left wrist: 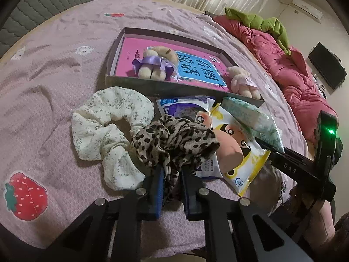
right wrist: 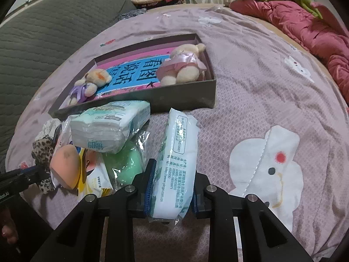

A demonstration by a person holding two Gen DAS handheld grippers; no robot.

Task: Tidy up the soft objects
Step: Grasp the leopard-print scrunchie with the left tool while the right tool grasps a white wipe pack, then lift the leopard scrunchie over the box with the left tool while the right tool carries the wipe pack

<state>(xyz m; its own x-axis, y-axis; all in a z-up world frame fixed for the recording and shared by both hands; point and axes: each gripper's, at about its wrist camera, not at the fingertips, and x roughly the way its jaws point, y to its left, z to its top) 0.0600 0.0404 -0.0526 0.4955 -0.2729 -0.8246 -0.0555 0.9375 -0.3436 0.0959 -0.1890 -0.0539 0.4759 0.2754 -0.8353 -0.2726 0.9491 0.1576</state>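
Left wrist: leopard scrunchie between gripper pads.

hand-held gripper clamping tissue pack, bedspread

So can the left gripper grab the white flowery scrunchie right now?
Probably not yet: the left gripper is shut on the leopard scrunchie. The white flowery scrunchie lies uncovered right beside it, so once it lets go, likely yes.
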